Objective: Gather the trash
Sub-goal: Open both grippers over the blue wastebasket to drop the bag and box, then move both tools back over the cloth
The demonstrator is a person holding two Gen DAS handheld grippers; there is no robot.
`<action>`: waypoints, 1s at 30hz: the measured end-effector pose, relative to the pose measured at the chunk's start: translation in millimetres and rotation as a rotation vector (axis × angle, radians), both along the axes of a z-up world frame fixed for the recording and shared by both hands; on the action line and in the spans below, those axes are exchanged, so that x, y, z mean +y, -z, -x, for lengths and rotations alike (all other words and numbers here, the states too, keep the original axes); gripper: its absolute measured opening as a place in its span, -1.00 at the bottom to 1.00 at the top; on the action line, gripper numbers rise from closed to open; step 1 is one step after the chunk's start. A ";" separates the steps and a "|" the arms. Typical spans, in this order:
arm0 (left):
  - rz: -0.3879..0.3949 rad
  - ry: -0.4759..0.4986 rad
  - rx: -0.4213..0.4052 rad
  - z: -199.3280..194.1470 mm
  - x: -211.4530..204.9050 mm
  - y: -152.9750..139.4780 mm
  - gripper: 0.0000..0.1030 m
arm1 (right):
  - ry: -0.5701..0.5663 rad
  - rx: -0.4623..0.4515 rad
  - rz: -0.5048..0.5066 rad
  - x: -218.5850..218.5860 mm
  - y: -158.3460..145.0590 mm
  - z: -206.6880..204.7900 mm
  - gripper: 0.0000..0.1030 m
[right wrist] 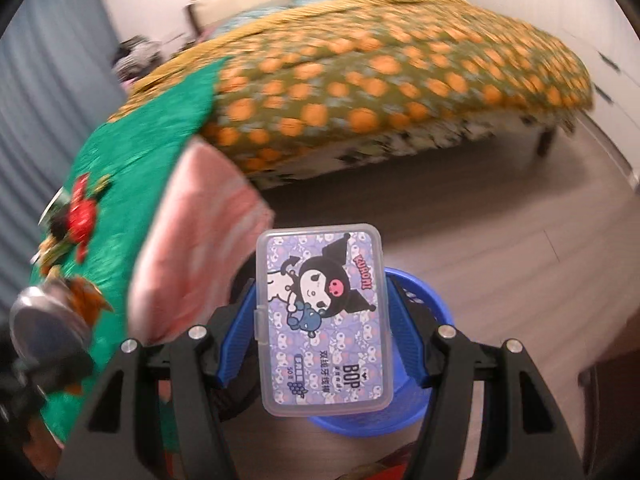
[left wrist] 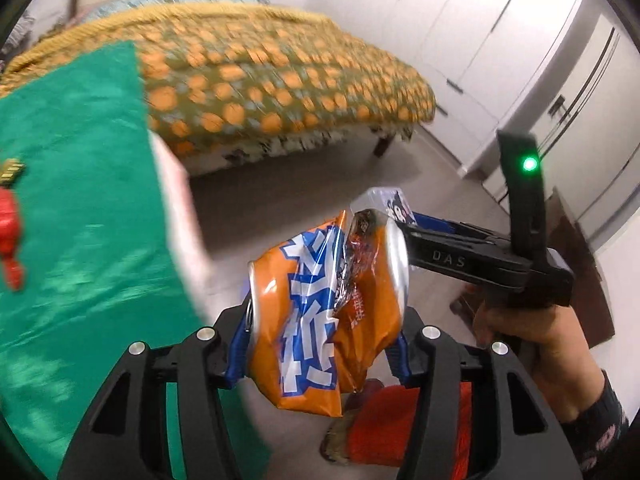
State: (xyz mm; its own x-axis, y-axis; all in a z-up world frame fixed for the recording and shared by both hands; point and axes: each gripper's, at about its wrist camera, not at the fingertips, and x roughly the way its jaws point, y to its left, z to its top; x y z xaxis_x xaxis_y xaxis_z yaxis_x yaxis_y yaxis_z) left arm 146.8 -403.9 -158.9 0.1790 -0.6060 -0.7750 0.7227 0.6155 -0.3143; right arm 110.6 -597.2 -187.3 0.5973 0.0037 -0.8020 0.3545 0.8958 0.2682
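Both tools carry trash beside the green table.

A crumpled orange snack bag (left wrist: 316, 320), its long axis roughly upright, is clamped in the left tool (left wrist: 316, 344). The right tool (right wrist: 320, 332) grips a clear plastic case (right wrist: 322, 320), long axis pointing away, above a blue bin (right wrist: 420, 312). Open floor (right wrist: 500, 216) separates the table (right wrist: 132, 184) from the bed (right wrist: 380, 76).

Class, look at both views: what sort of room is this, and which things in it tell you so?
Most likely a bedroom in a home. A bed with an orange-patterned cover fills the background, tall white wardrobe doors line one wall, and a green-clothed table stands beside the bed.
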 end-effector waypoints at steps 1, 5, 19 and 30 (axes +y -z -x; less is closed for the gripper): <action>-0.010 0.002 0.010 -2.7 -9.7 7.4 0.04 | 0.022 0.003 -0.022 -10.0 6.6 1.4 0.19; -0.054 0.010 0.046 -8.5 -48.4 45.8 0.07 | 0.070 0.006 -0.102 -35.9 24.0 3.9 0.19; -0.044 -0.019 0.000 -13.3 -61.8 78.7 0.73 | 0.180 -0.094 -0.105 -73.6 12.0 16.7 0.71; 0.006 -0.062 -0.216 38.3 73.1 -5.1 0.90 | 0.144 -0.183 0.247 -13.4 -29.6 33.1 0.78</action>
State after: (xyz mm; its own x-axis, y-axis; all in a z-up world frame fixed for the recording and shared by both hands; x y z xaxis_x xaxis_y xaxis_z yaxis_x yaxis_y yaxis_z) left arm 108.5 -330.7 -153.8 0.3775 -0.5936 -0.7108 0.7346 0.6592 -0.1604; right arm 77.5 -610.6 -157.7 0.7120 -0.2718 -0.6474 0.4480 0.8858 0.1208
